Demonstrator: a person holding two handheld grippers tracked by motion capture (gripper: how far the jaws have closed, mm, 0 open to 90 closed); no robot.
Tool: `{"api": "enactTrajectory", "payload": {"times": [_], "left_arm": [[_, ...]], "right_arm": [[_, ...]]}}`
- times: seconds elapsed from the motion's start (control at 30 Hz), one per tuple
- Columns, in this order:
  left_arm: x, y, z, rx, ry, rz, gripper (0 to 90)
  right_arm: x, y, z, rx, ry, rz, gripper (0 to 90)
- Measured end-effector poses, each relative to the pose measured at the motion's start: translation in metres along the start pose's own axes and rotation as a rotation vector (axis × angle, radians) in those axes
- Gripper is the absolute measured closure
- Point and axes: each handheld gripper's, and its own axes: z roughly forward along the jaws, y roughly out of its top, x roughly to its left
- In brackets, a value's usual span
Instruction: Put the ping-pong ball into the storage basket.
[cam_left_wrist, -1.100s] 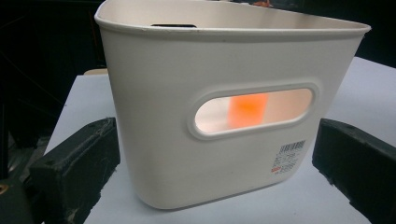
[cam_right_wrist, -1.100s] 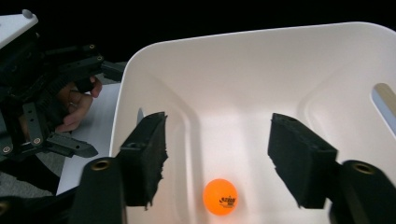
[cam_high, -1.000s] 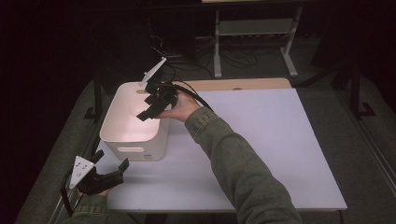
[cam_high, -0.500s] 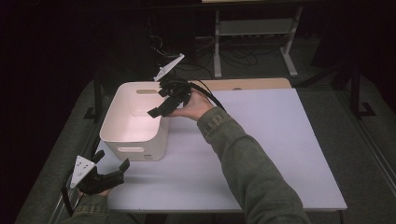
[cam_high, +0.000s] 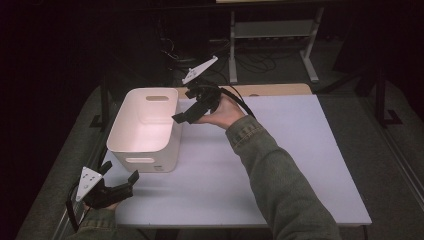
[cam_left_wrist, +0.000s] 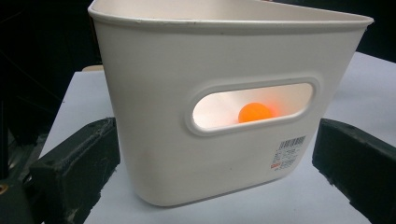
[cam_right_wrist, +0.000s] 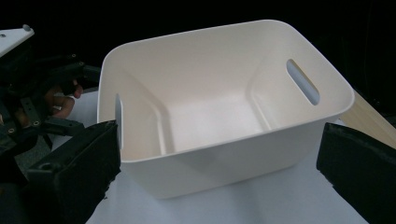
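Cream plastic bin (cam_high: 145, 127) with oval handle slots holds an orange ball (cam_left_wrist: 255, 112); both grippers' jaws spread, empty.

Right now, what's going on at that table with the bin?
A person works at the white table with a gripper in each hand. The right gripper sits beside the white bin, just off its rim, jaws just opened wide with nothing between them. An orange ball shows inside the bin through its handle slot. The left gripper waits open at the table's near edge, facing the bin.
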Motion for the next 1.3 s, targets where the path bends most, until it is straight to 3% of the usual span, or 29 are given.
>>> {"api": "enactTrajectory", "payload": {"times": [0.83,1.3], "left_arm": [[-0.001,0.000,0.000,0.002,0.003,0.003,0.2],[-0.002,0.000,-0.001,0.001,0.004,0.003,0.2]], "right_arm": [[-0.005,-0.036,-0.055,-0.013,-0.055,0.035,0.0],[-0.006,-0.056,-0.073,-0.006,-0.055,0.048,0.0]]}}
